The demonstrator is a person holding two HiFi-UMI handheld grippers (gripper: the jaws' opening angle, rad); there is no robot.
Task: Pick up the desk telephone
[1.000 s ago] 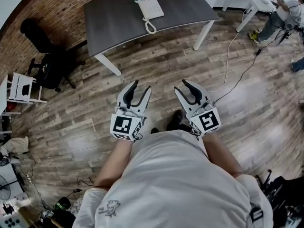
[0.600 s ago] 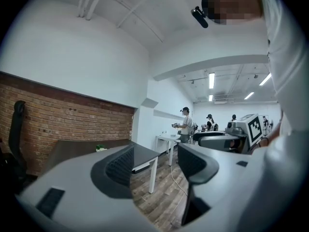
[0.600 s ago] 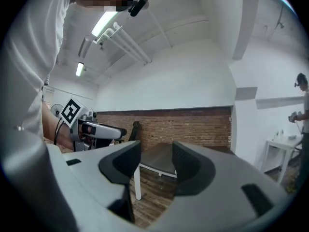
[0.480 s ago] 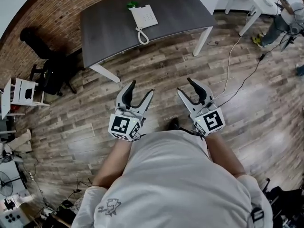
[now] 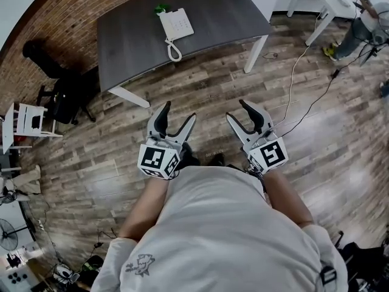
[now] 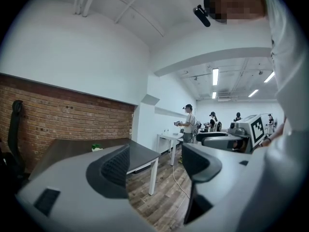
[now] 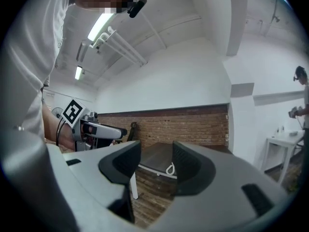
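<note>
Sitting on the table [image 5: 231, 11] near its front edge: telephone [image 5: 176, 24] (wood floor [image 5: 213, 84] before it).

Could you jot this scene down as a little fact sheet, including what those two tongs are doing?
Phone: white telephone lying on the dark table, untouched
Table: stands by the brick wall, ahead of the person
Left tongs: have just been opening, nothing between them
Right tongs: have just been opening, also empty
Progress: both tongs well short of the table

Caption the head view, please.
Jaws just opened, empty: left hand-held gripper and right hand-held gripper face table bearing desk telephone.
</note>
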